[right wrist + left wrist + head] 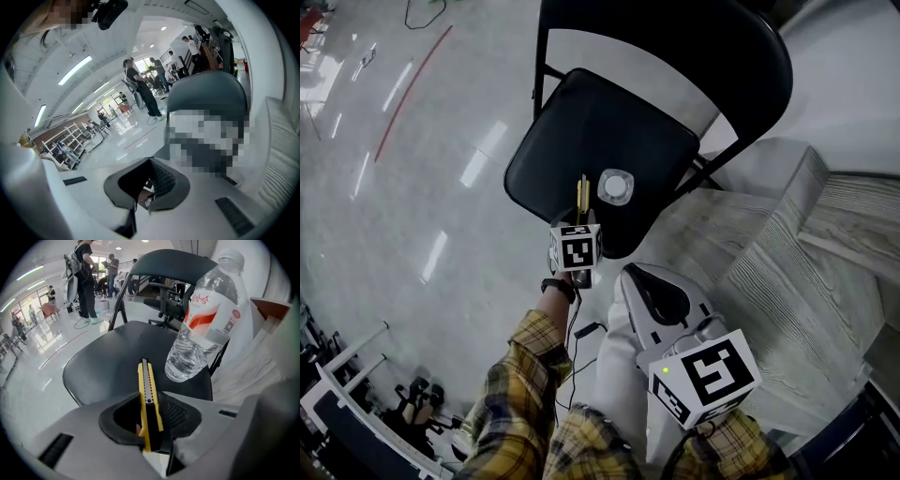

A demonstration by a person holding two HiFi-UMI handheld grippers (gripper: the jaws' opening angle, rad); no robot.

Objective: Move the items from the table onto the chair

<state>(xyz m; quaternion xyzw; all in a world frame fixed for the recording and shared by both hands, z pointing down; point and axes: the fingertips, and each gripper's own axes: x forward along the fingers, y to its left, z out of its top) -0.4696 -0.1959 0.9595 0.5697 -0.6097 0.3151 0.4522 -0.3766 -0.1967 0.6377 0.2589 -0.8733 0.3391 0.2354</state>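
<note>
A black folding chair (581, 141) stands on the floor beside the table. A clear water bottle (616, 186) with a red label (206, 319) stands upright on its seat (117, 357). My left gripper (579, 225) hovers over the seat's near edge, just left of the bottle, shut on a yellow utility knife (582, 195). The knife (149, 394) stands on edge between the pads and points out over the seat. My right gripper (639, 279) is shut and holds nothing. It hangs lower, close to the person's body, with its jaws (145, 187) aimed towards the chair's backrest (206, 93).
A pale wood-grain table (806, 281) fills the right side, close against the chair. Glossy floor (412, 187) lies to the left. Several people (86, 277) and office chairs stand far behind the chair. A cable (581, 337) hangs by the left forearm.
</note>
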